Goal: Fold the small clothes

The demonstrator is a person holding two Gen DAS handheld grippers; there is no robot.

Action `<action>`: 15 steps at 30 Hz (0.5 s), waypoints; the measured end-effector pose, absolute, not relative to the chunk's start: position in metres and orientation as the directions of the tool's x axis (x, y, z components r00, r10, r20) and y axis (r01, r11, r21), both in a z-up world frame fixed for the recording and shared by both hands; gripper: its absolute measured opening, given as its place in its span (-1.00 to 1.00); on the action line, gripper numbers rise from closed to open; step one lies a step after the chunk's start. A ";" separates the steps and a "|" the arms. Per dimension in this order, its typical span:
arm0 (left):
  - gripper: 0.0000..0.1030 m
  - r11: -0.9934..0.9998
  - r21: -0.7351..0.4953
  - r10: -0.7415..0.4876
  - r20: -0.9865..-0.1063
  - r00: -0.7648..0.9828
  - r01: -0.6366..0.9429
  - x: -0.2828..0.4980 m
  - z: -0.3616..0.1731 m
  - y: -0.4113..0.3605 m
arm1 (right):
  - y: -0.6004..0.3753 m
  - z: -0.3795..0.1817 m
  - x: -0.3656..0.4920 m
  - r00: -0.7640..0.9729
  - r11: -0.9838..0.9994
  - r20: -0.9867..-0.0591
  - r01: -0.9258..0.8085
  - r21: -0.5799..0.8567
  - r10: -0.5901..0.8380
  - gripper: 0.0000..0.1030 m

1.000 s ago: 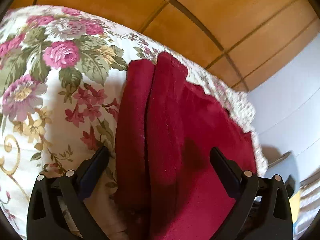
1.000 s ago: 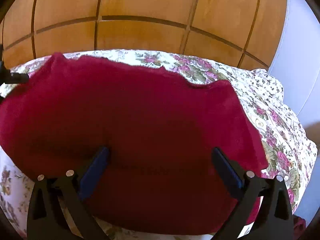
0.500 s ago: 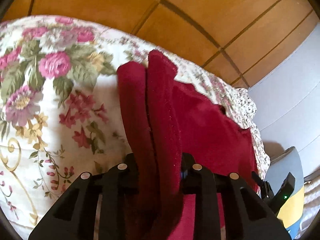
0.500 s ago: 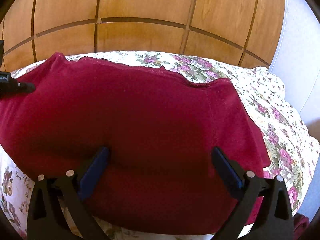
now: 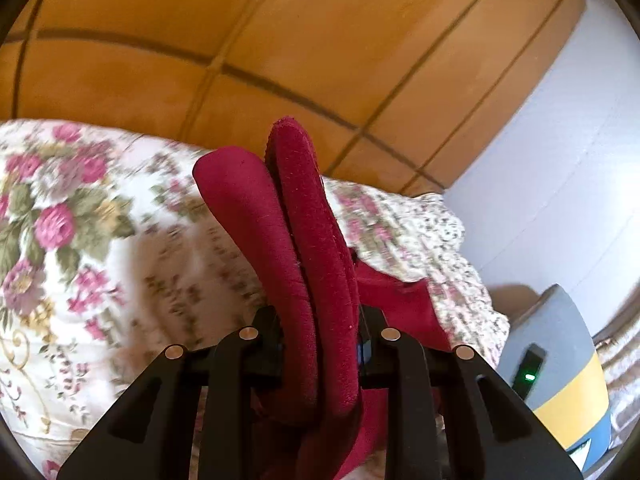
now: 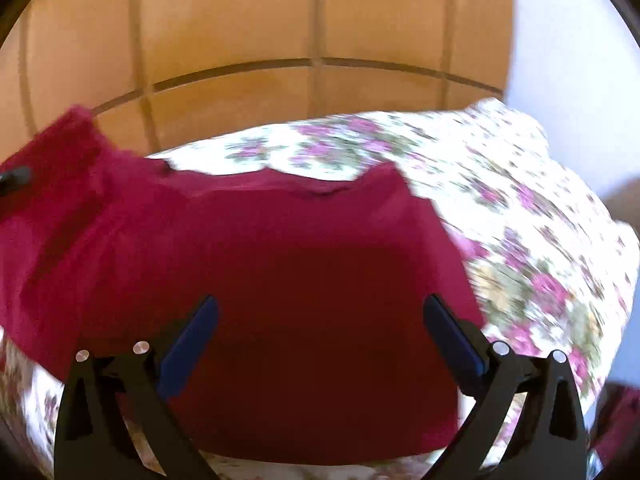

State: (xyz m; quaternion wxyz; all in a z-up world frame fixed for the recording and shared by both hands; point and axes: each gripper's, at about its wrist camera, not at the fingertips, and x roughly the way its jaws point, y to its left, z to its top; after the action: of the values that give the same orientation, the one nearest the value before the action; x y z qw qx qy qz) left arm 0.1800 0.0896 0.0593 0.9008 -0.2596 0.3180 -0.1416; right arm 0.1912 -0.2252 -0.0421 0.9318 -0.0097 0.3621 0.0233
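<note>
Left gripper (image 5: 320, 344) clamped on a fold of the dark red garment (image 5: 308, 248); right gripper (image 6: 320, 332) spread wide above it.

Between the left gripper's black fingers (image 5: 264, 328) a doubled edge of the red cloth stands up toward twelve o'clock, raised off the floral bedspread (image 5: 80, 240), while more of the cloth trails down toward four o'clock onto the bed. At four o'clock near the frame's edge sits a grey, yellow and blue device (image 5: 560, 380) with a small green light. In the right wrist view the garment (image 6: 280, 280) lies spread across the bedspread (image 6: 520, 240), filling the centre, its ten o'clock corner pulled upward; the blue-padded fingers (image 6: 188, 340) stand far apart with nothing pinched between them. Wooden panelling (image 6: 320, 20) runs across twelve o'clock behind the bed.
</note>
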 end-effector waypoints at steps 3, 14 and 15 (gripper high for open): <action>-0.56 0.824 -0.550 -0.444 -0.482 0.755 0.134 0.183 0.073 0.073 | -0.252 -0.053 0.203 0.668 0.998 -0.743 0.030 0.064 0.028 0.96; -0.59 0.816 -0.531 -0.502 -0.457 0.735 0.228 0.200 0.093 0.004 | -0.368 -0.048 0.195 0.663 0.806 -0.744 0.395 0.441 0.083 0.96; -0.59 0.814 -0.533 -0.507 -0.456 0.731 0.232 0.202 0.094 -0.003 | -0.378 -0.051 0.194 0.659 0.771 -0.746 0.426 0.474 0.094 0.96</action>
State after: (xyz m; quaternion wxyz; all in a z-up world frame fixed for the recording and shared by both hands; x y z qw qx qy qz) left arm 0.2017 -0.0027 0.0944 0.9026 -0.2261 0.3039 -0.2047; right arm 0.1935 -0.3781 -0.0509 0.8512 0.3242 0.4010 -0.0975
